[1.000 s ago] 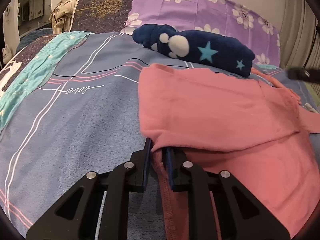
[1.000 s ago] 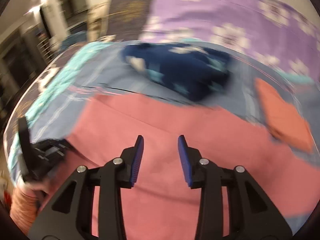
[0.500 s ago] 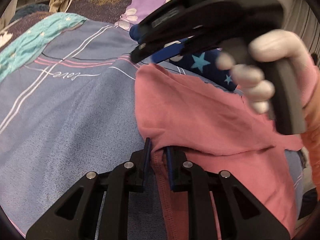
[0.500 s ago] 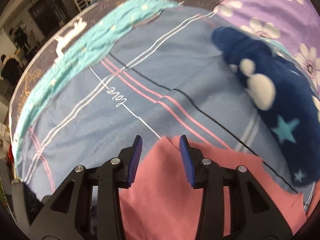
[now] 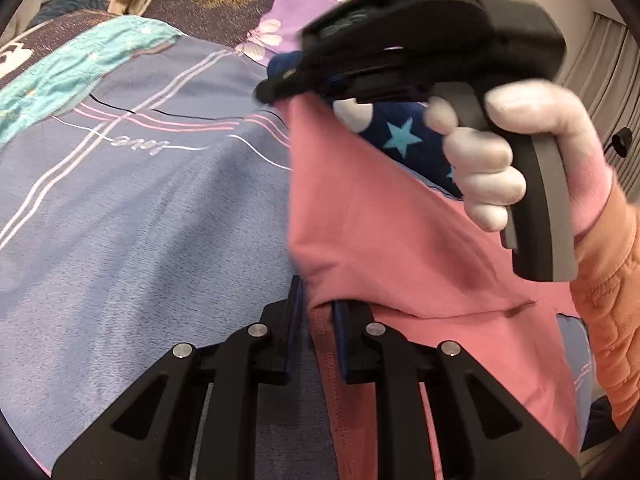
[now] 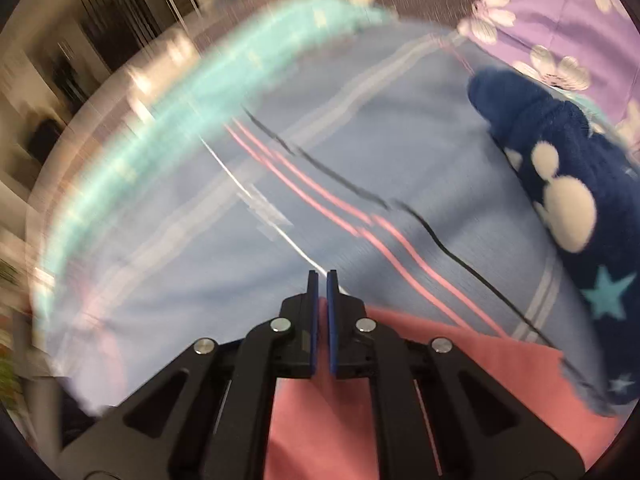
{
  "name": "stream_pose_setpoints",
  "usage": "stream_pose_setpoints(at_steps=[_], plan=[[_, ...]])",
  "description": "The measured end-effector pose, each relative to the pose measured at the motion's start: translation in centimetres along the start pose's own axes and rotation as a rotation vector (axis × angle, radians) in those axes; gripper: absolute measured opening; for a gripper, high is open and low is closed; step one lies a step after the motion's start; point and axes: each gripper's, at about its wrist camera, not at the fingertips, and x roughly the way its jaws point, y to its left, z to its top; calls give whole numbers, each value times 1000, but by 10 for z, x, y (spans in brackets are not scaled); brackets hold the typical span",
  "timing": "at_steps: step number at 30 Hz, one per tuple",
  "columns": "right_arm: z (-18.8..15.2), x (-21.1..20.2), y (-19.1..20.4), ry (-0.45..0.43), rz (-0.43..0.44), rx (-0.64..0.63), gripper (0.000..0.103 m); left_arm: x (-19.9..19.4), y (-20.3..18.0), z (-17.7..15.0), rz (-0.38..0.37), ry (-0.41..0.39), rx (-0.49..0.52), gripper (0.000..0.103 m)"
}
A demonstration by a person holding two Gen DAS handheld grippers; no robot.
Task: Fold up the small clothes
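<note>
A pink garment (image 5: 380, 220) lies folded on the blue striped bedsheet (image 5: 140, 200). My left gripper (image 5: 318, 296) is shut on its near left edge, where the folded layers meet. The right gripper (image 5: 276, 92), held by a white-gloved hand (image 5: 488, 168), pinches the garment's far left corner and holds it raised off the sheet. In the right wrist view, the right gripper (image 6: 322, 280) has its jaws almost together, with the pink garment (image 6: 460, 360) coming up between them. That view is motion-blurred.
A navy fleece blanket (image 5: 404, 136) with stars lies just behind the garment, also at the right in the right wrist view (image 6: 560, 184). A purple flowered pillow (image 5: 304, 12) and a teal cloth (image 5: 80, 64) sit at the bed's far side. An orange sleeve (image 5: 608, 312) is at the right.
The right gripper swept across to the garment's far left corner, closed on it and lifted it. The left gripper kept its hold and only turned slightly.
</note>
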Motion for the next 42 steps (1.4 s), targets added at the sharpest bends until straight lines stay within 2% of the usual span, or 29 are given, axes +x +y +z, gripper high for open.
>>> stream_pose_setpoints(at_steps=[3,4,5,7,12,15,19,20,23,25,27,29,31,34,37,40,42], plan=[[-5,7,-27,-6,-42,78,12,-2,-1,-1,27,1,6,16],[-8,12,-36,18,-62,104,17,-2,0,-1,32,8,2,16],[-8,14,-41,25,-77,122,31,-1,1,-2,34,14,-5,16],[-16,2,-49,-19,-91,148,38,-2,6,-2,28,21,-21,16],[-46,-47,-54,-91,-122,98,38,-7,4,-6,60,21,5,16],[-72,-60,-50,-54,-144,52,38,-12,-4,-9,99,12,56,13],[-114,-47,-53,39,-178,35,39,-18,-7,-11,115,-2,77,13],[-123,-41,-54,44,-198,22,40,-19,-4,-10,104,-4,66,13],[-142,-37,-43,-59,-253,-132,44,-24,9,-8,32,-13,2,14],[-145,-34,-39,-85,-282,-161,46,-29,20,-7,-34,-32,-60,24],[-146,-34,-41,-92,-274,-149,46,-38,30,-5,-75,-77,-122,32],[-147,-36,-47,-107,-235,-121,46,-47,38,0,-70,-120,-162,36],[-149,-38,-49,-121,-220,-112,46,-51,42,8,-41,-130,-188,38],[-148,-36,-43,-123,-250,-135,46,-43,41,23,-70,-98,-184,43],[-150,-37,-42,-126,-253,-137,46,-13,39,41,-91,-13,-155,59],[-150,-37,-43,-129,-250,-135,46,26,43,58,-96,60,-139,59],[-151,-37,-41,-130,-257,-140,46,52,49,71,-108,92,-162,59]])
